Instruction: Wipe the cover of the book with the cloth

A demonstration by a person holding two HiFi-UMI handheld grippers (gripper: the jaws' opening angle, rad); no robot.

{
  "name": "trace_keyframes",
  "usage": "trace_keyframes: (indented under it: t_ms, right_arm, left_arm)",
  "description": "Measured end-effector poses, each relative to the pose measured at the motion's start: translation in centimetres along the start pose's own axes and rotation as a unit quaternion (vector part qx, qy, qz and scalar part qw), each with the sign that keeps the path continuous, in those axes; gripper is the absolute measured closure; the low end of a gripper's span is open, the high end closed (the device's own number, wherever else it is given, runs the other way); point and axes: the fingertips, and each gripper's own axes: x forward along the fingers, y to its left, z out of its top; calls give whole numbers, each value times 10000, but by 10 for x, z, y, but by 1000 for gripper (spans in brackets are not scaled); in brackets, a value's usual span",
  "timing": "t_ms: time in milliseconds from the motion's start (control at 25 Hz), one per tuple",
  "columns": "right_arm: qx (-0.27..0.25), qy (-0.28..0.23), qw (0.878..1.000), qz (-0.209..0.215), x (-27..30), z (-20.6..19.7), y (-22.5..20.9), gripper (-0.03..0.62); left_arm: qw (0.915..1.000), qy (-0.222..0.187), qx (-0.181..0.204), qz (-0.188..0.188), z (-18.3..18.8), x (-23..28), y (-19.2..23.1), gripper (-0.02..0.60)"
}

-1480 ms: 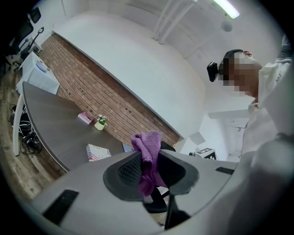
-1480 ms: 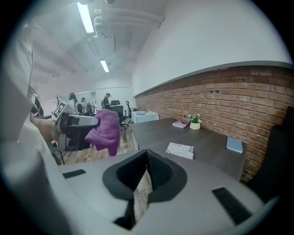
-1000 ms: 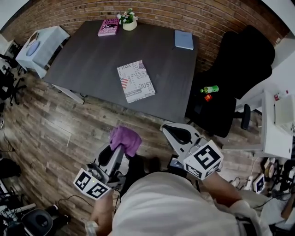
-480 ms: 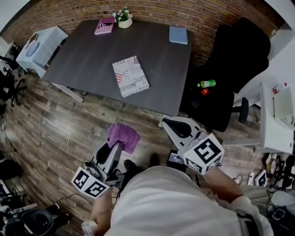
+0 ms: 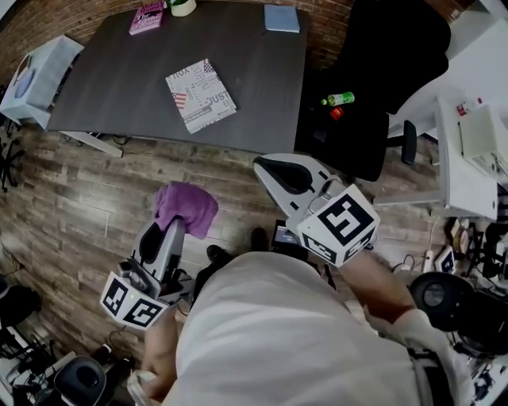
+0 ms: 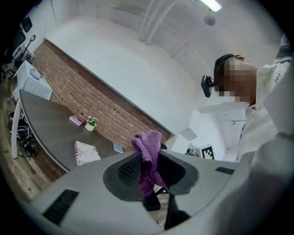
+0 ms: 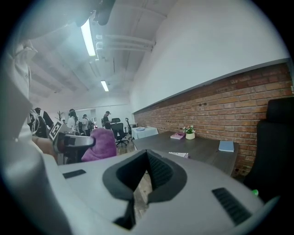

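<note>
Left gripper (image 5: 176, 224) sits low on the left, over the wood-plank floor (image 5: 71, 198). Jaws partway closed & pinching a crumpled purple cloth (image 5: 187, 208), which bunches up past the tips. Ahead, the white book w/ a newsprint-style printed cover (image 5: 200, 95) lies flat on the dark grey table (image 5: 111, 71), near its front edge and well apart from the cloth. At the far edge: pink book (image 5: 148, 17), pale blue book (image 5: 282, 17). Right gripper (image 5: 276, 170) has its jaws fully together, nothing btwn them, nose twd the table's right corner. Black office chair (image 5: 389, 47) further right.
</note>
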Motion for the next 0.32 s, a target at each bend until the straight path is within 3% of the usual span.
trace_keyframes:
  t_ms: [320]
  right_arm:
    - [96,80,9998,-185,3,-5,16,582]
  left_arm:
    - [9999,56,-50,-115,3,-17,7,488]
